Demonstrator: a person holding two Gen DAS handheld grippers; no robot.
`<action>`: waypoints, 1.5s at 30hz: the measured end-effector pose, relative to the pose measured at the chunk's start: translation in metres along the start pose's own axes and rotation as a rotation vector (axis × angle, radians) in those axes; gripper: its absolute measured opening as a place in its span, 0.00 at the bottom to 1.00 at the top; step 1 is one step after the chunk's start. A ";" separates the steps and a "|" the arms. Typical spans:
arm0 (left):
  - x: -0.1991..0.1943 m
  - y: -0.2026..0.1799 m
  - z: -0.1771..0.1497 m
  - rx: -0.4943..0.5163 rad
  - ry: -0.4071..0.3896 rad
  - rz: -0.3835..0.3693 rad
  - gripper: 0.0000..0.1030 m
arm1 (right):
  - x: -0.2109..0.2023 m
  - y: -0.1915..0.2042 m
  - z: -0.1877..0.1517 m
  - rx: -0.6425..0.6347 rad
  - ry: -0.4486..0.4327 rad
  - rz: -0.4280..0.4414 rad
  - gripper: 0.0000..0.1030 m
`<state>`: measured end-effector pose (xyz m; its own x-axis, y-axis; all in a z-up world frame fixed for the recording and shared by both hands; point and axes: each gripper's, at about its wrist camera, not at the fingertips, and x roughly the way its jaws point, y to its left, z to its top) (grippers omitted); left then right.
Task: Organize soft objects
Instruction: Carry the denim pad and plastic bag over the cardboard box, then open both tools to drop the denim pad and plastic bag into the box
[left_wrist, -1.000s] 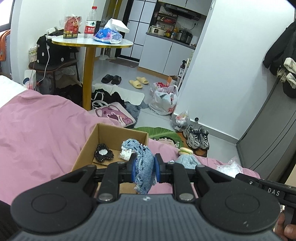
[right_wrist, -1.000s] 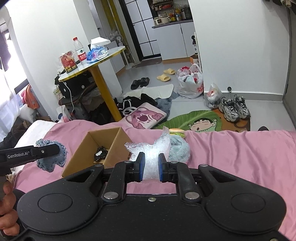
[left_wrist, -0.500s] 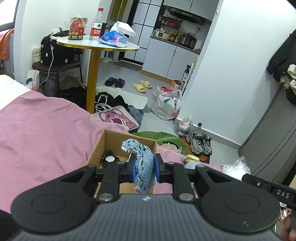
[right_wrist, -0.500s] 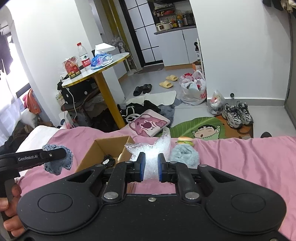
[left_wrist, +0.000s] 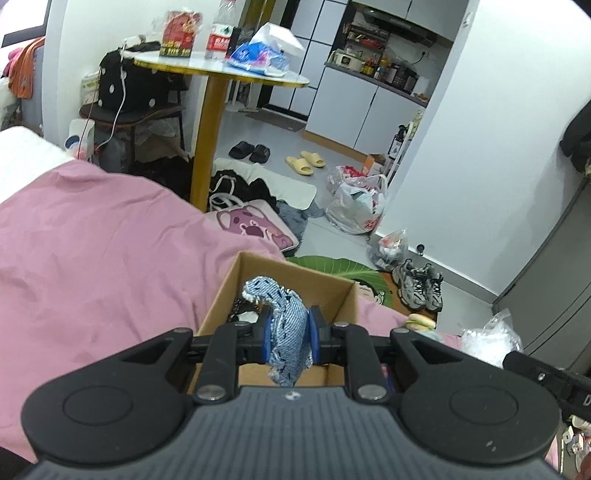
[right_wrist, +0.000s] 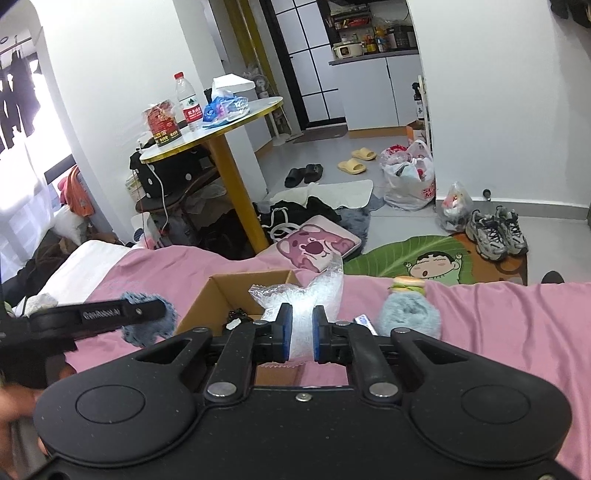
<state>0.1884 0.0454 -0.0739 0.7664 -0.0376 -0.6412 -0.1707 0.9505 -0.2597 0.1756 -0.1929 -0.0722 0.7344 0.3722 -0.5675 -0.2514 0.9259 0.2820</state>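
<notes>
My left gripper (left_wrist: 288, 334) is shut on a blue denim cloth (left_wrist: 286, 325) and holds it over the near edge of an open cardboard box (left_wrist: 295, 275) on the pink bed cover. My right gripper (right_wrist: 301, 332) is shut on a clear bubble-wrap bag (right_wrist: 314, 295), held above the same box (right_wrist: 221, 291). A small black and white item (right_wrist: 236, 319) lies inside the box. A grey fluffy thing (right_wrist: 410, 314) with a toy burger (right_wrist: 408, 284) behind it lies on the bed right of the box. The left gripper with the cloth (right_wrist: 147, 323) shows at the left of the right wrist view.
The pink cover (left_wrist: 92, 251) spreads left and right of the box. Beyond the bed edge are a round table with a yellow leg (left_wrist: 207, 147), a pink bear cushion (right_wrist: 317, 247), a green cartoon mat (right_wrist: 424, 258), sneakers (right_wrist: 495, 230) and plastic bags (right_wrist: 410, 177) on the floor.
Both grippers have moved forward towards the box, still shut on their loads. The box now lies closer under the left gripper's cloth and the right gripper's bag.
</notes>
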 end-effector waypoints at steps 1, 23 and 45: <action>0.003 0.002 -0.001 -0.001 0.004 0.002 0.18 | 0.002 0.002 0.001 0.000 0.001 0.003 0.10; 0.055 0.026 -0.004 -0.043 0.107 0.019 0.18 | 0.074 0.042 0.007 0.009 0.075 0.043 0.10; 0.073 0.051 0.009 -0.134 0.075 0.038 0.34 | 0.128 0.061 0.016 0.032 0.131 0.092 0.13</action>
<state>0.2417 0.0936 -0.1274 0.7099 -0.0299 -0.7036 -0.2837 0.9023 -0.3246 0.2648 -0.0899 -0.1152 0.6202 0.4625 -0.6336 -0.2921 0.8858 0.3606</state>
